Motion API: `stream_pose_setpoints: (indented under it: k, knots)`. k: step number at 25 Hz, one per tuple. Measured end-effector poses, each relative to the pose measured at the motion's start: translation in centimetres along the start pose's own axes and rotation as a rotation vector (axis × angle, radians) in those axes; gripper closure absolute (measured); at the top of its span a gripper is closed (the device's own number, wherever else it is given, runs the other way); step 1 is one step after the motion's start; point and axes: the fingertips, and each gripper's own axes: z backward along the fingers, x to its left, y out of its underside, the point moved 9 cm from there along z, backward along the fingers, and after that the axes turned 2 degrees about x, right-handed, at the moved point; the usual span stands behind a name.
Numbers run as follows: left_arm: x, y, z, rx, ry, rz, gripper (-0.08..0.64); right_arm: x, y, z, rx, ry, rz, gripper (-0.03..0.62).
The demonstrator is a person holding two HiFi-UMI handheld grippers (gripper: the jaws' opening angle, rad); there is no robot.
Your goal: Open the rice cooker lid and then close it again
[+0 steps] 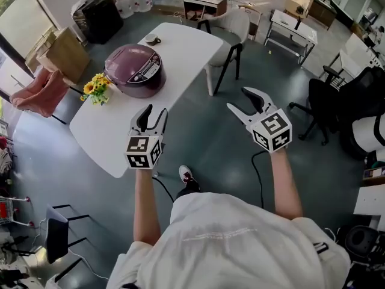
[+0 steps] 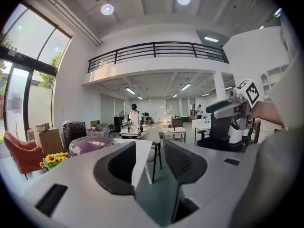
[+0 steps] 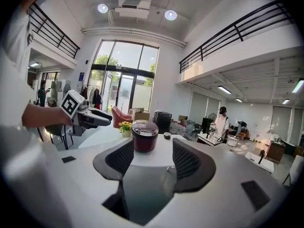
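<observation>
The left claw (image 1: 153, 112) hovers by the counter's near end and the right claw (image 1: 239, 99) over the floor; each has its jaws apart and empty. Farther on, the cooker (image 1: 135, 70) sits with its lid shut on the counter (image 1: 180, 50). Flowers (image 1: 96, 88) stand just beside it, and a cup (image 1: 151, 39) lies beyond.

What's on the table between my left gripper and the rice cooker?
Head view: only bare white table between left gripper and rice cooker; flowers sit aside.
</observation>
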Motion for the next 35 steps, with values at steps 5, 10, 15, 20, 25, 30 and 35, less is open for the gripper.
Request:
stream_pose_setpoints:
  k: [5,10,15,20,25,30,35]
  knots:
    - [5.3,-0.4,-4.1,0.013,-0.016,0.03,0.353,-1.9,-2.6,-6.3,-0.013,-0.034,-0.03,0.351]
    - [9.8,-0.1,-7.6,0.038,-0.016,0.051,0.353,-3.6,-4.2,-12.7,-0.026,-0.078,-0.057,0.321]
    - [14.0,0.8,-10.1,0.103,-0.038,0.043,0.351,-4.7,-4.6,-18.7,0.046,-0.03,-0.064,0.319]
    - [16.6,1.3,-12.3,0.132,-0.031,0.043,0.351,-6.0,-4.4,-23.1,0.106,-0.052,-0.05,0.327]
    - [17.5,0.9,-14.1,0.142,-0.07,0.06,0.351,-7.9,-3.7,-26.9,0.137,-0.11,-0.048,0.359]
    - [17.9,1.2,-16.8,0.196,-0.097,0.065,0.325,-10.1,-3.0,-32.5,0.178,-0.266,-0.02,0.345]
    - [16.9,1.1,-20.3,0.317,-0.086,0.042,0.295,-11.6,-3.5,-37.6,0.182,-0.446,0.01,0.371]
